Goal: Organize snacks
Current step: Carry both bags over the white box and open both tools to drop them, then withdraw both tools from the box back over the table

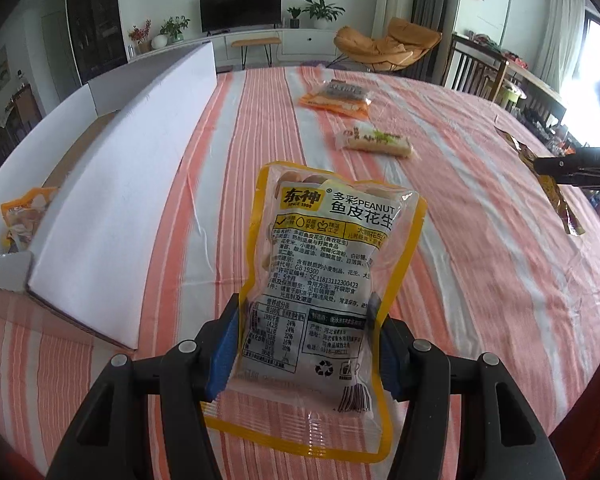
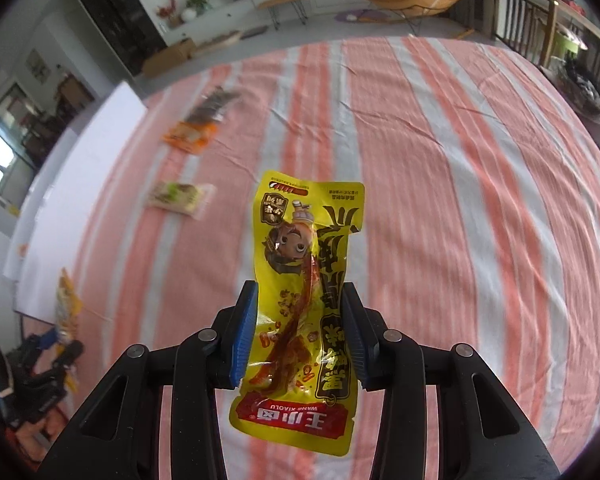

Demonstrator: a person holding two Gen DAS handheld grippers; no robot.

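Left wrist only: white box (image 1: pixel 112 200)

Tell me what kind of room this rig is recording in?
Most likely a home living and dining room. A TV sits on a low white cabinet with potted plants, an orange lounge chair stands on the floor, and the snacks lie on a table under a striped cloth.

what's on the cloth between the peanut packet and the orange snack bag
In the left wrist view, a pale wrapped snack lies between peanut packet and orange snack bag.
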